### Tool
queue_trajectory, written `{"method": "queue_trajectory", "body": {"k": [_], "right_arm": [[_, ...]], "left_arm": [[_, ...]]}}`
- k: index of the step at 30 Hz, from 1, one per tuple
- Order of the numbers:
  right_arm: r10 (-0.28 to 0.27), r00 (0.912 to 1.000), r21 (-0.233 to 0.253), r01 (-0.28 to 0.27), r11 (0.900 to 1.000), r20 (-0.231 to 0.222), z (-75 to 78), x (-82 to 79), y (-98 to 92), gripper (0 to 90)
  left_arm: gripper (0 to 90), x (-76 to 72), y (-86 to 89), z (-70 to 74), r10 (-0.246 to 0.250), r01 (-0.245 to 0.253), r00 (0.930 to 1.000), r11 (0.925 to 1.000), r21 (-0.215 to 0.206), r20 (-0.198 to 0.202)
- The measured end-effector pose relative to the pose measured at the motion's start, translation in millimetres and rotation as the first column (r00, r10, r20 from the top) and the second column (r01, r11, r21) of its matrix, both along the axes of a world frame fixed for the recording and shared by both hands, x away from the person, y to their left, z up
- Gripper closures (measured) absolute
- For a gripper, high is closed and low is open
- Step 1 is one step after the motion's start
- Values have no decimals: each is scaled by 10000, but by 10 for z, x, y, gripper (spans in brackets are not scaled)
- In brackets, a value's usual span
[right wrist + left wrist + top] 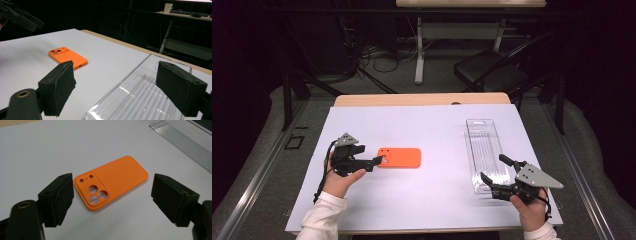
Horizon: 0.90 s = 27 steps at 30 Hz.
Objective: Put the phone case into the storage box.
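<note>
Both tools gape: left tool (112, 200), right tool (123, 90)

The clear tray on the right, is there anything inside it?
The clear tray looks empty: its ribbed floor and the white table show through. The right gripper covers its near end in the high view.

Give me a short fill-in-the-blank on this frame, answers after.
1. The phone case is coloured ____.
2. The left gripper has its jaws ____ on either side of the case's camera end.
3. The clear tray lies in front of the ____ gripper.
4. The case lies with its camera cutouts facing ____.

Answers: orange; open; right; up
</note>
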State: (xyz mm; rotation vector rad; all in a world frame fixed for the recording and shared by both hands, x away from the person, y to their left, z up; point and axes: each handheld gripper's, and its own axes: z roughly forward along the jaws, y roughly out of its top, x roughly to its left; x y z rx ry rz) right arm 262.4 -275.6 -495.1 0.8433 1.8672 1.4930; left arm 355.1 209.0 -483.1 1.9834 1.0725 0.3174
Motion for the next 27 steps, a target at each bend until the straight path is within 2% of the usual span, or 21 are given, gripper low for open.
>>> {"method": "queue_trajectory", "body": {"k": [1,3,5,7,11,13,15,18,19,22,25,27], "right_arm": [[-3,10000,18,3,10000,-27,-3,-1,2,147],[-7,10000,14,7,10000,-27,-3,-1,2,146],[-69,10000,-15,69,10000,21,2,-6,-2,147],[-70,10000,-13,70,10000,22,2,-6,-4,147],[-99,10000,-38,99,9999,-1,-4,-5,-6,147],[-109,9999,-57,109,9999,29,-3,-5,-8,146],[-84,10000,17,84,10000,10,-3,-3,-12,146],[-80,10000,44,80,10000,-60,-4,-2,-15,146],[-80,9999,61,80,9999,-70,-4,-2,-15,146],[-104,9999,75,105,9999,-76,-4,-3,-16,146],[-105,9999,88,105,9999,-41,-7,-1,-16,146],[-107,9999,80,108,9999,-43,-8,-1,-16,146]], "left_arm": [[275,12,-8,1,28,-28,10000,10000,30,44],[287,48,-24,6,20,-23,9999,9998,178,172],[348,93,-36,8,31,-36,9998,9996,273,184],[368,130,-42,4,74,-78,9998,9997,235,201],[444,223,-58,-21,65,-63,9999,9998,182,-135],[448,266,-73,-39,58,-53,9994,9999,164,-339],[499,296,-95,-53,94,-87,9991,9998,168,-405],[517,345,-136,-73,103,-96,9990,9998,167,-424],[517,366,-170,-81,148,-144,9998,9995,280,-144],[510,395,-196,-82,109,-107,9999,9993,349,-30],[498,432,-227,-87,422,-433,9989,9970,636,185],[498,463,-233,-91,747,-750,9972,9950,665,66]]}}
